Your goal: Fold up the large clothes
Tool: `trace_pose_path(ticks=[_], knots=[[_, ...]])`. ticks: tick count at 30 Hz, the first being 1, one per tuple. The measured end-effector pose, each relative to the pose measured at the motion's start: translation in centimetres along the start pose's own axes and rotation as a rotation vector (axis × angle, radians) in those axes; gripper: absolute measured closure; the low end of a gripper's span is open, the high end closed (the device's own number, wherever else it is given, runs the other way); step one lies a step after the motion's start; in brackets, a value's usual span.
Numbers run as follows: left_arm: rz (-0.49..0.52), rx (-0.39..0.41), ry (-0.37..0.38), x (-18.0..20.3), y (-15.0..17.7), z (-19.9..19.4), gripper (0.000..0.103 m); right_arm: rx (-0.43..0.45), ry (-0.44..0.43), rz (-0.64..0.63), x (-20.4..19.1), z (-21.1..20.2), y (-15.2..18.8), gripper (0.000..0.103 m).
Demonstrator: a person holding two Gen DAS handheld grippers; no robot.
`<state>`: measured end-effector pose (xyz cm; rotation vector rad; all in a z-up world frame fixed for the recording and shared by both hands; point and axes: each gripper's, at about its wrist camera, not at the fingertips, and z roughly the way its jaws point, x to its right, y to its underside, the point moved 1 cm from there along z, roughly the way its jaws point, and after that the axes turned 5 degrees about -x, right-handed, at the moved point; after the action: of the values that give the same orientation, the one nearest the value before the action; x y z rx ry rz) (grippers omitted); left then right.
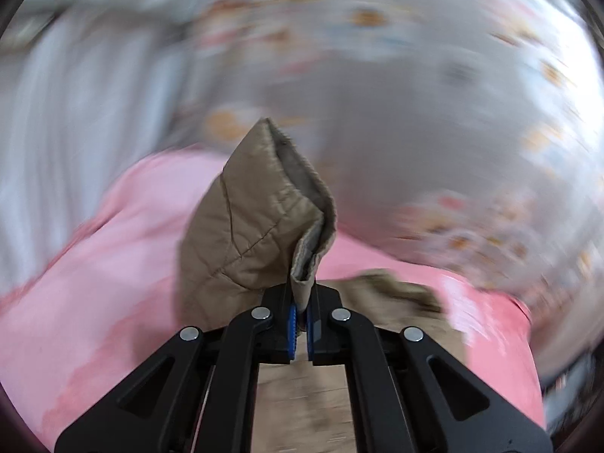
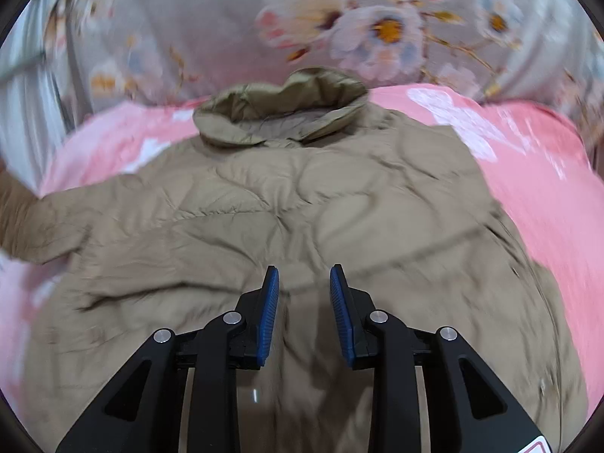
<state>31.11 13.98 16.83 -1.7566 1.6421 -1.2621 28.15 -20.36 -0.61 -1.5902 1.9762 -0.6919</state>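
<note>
Left claw (image 1: pixel 301 321): pressed together on a fold of the jacket's edge — the blue pads (image 1: pixel 291 330) pinch the tan fabric between them, with only a thin strip of cloth in the gap.
Held part: the cuff (image 1: pixel 260 219) stands up from the fingers, quilted tan outside, with a grey lining showing along its open rim; it tilts slightly to the left.
Right claw (image 2: pixel 304 302): spread, nothing between its fingers; the two blue pads (image 2: pixel 268 313) stand well apart over the back of the jacket. Whether the tips touch the cloth cannot be told.
Jacket (image 2: pixel 302 196): tan, quilted, lying spread out on the pink sheet, wrinkled across the back. In the right wrist view its collar (image 2: pixel 281 113) lies at the far end, puffed and folded over, and one sleeve (image 2: pixel 41 222) runs off to the left edge.
Pink sheet (image 2: pixel 543 196): lies under the jacket and shows on both sides of it — white printed shapes sit near the collar on the right.
Floral cover (image 2: pixel 381 26): grey with large pale flowers, beyond the pink sheet at the far side in both views.
Sharpness: the left wrist view is heavily smeared apart from the claw and the held cuff; the background there is only grey and pink streaks.
</note>
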Motion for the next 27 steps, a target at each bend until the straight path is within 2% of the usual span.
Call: trace_pose_path(ticks=[1, 4, 6, 8, 9, 10, 11, 12, 16, 19, 21, 23, 25, 27], knots=[[0.069, 0.000, 0.051, 4.6, -0.2, 0.6, 0.101, -0.001, -0.018, 0.021, 1.0, -1.2, 0.7, 0.074], [0.177, -0.031, 0.145, 13.5, 0.9, 3.7, 0.101, 0.017, -0.012, 0.045, 3.3, -4.0, 2.3, 0.074], [0.210, -0.084, 0.212, 18.9, 3.3, 6.6, 0.101, 0.024, -0.001, 0.067, 5.2, -5.4, 3.4, 0.074], [0.209, -0.153, 0.270, 22.6, 6.7, 9.5, 0.097, 0.017, -0.002, 0.094, 6.9, -6.4, 4.3, 0.074], [0.206, -0.175, 0.287, 23.6, 7.7, 10.6, 0.091, 0.011, 0.007, 0.113, 8.0, -6.7, 4.8, 0.073], [0.193, -0.221, 0.306, 25.1, 10.0, 12.6, 0.071, 0.005, 0.014, 0.124, 8.7, -7.0, 5.1, 0.073], [0.185, -0.239, 0.302, 25.9, 11.3, 13.6, 0.060, -0.003, 0.018, 0.136, 9.5, -7.1, 5.4, 0.073], [0.166, -0.261, 0.289, 26.6, 13.2, 14.8, 0.038, -0.007, 0.023, 0.148, 10.3, -7.3, 5.8, 0.073], [0.176, -0.314, 0.311, 26.7, 17.2, 15.5, 0.027, -0.012, 0.022, 0.191, 12.2, -7.5, 6.5, 0.072], [0.157, -0.313, 0.302, 24.2, 17.4, 15.0, 0.027, -0.015, -0.006, 0.216, 12.7, -7.2, 6.3, 0.071], [0.120, -0.302, 0.283, 21.4, 16.5, 14.5, 0.027, -0.009, -0.021, 0.218, 12.6, -7.3, 5.5, 0.071], [0.040, -0.288, 0.244, 16.7, 14.9, 14.3, 0.027, 0.001, -0.039, 0.212, 12.4, -7.4, 4.6, 0.071], [-0.033, -0.285, 0.198, 12.3, 13.7, 14.5, 0.027, 0.010, -0.053, 0.204, 12.0, -7.3, 3.1, 0.064], [-0.111, -0.282, 0.142, 7.9, 12.9, 14.9, 0.027, 0.014, -0.075, 0.206, 11.7, -6.9, 1.6, 0.062]])
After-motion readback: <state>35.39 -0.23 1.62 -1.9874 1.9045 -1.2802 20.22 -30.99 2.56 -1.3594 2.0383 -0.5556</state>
